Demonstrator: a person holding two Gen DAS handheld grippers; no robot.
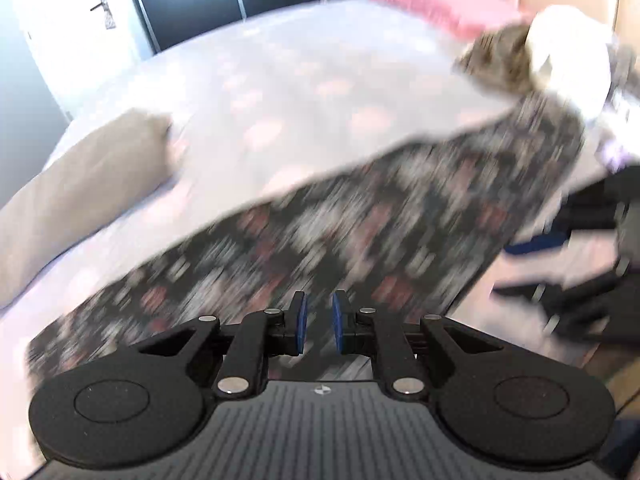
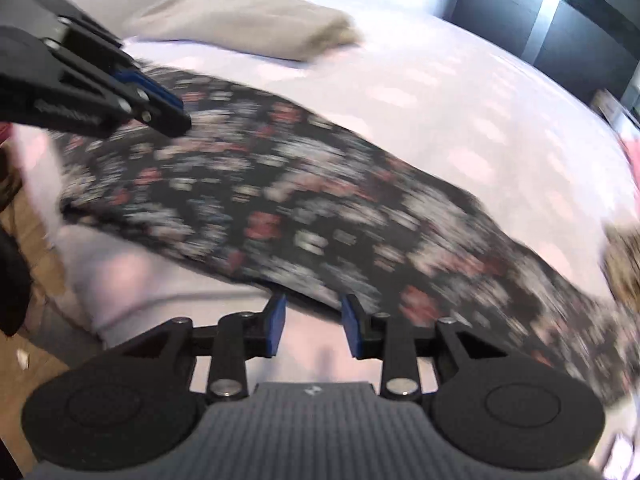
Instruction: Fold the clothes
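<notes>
Mid-fold: flowered garment (image 2: 320,216) along bed (image 1: 304,92) edge. Left hand-held gripper (image 1: 319,322) slightly parted, right hand-held gripper (image 2: 313,326) wider, both empty (blurry). Next: regrip an end.

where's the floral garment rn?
The floral garment lies spread across the near edge of the bed, between the left gripper and right gripper, with the beige pillow beyond.

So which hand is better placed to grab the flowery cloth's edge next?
The right gripper. Its open fingers sit right at the near edge of the flowery cloth on the bed. The left gripper is open too, over the cloth's middle, so likely less ready.
</notes>
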